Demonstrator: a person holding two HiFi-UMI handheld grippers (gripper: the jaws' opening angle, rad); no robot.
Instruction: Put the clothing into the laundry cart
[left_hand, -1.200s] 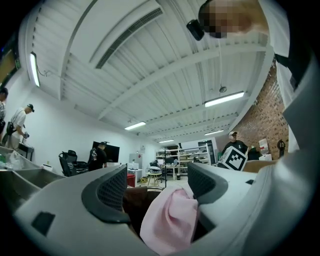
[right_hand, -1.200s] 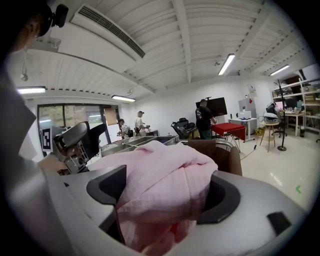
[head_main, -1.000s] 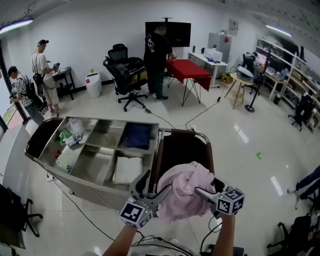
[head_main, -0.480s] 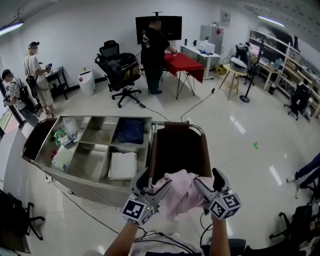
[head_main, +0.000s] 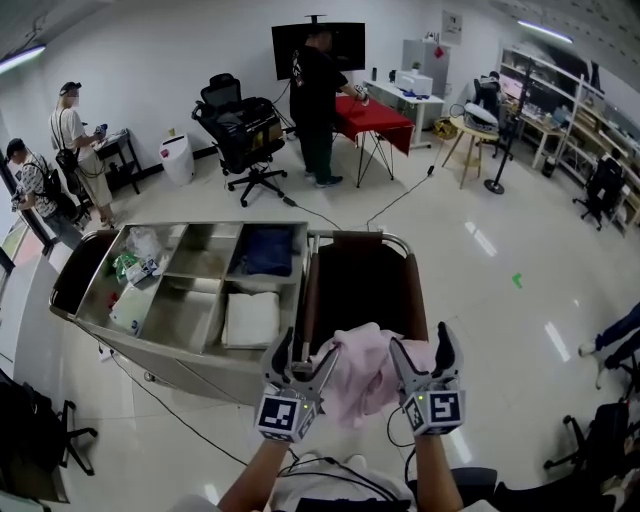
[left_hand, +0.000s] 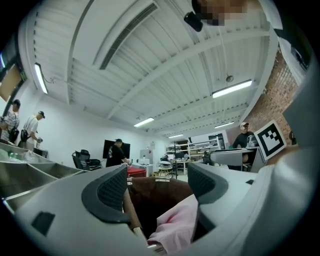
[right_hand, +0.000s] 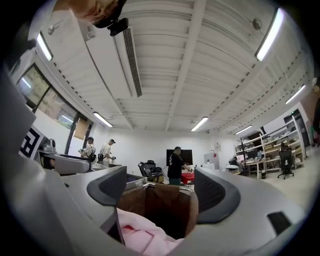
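The pink clothing (head_main: 362, 368) sits bunched over the near edge of the brown laundry cart (head_main: 356, 290). The left gripper (head_main: 305, 352) and right gripper (head_main: 420, 345) flank it at that edge, both with jaws spread wide and pads not pinching the cloth.

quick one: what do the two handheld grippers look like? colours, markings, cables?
Both the left gripper and right gripper have light grey moulded bodies; fingers carry dark textured pads. Each bears a cube of black-and-white square markers. Forearms bare, no sleeves. Thin black cables trail below the wrists.
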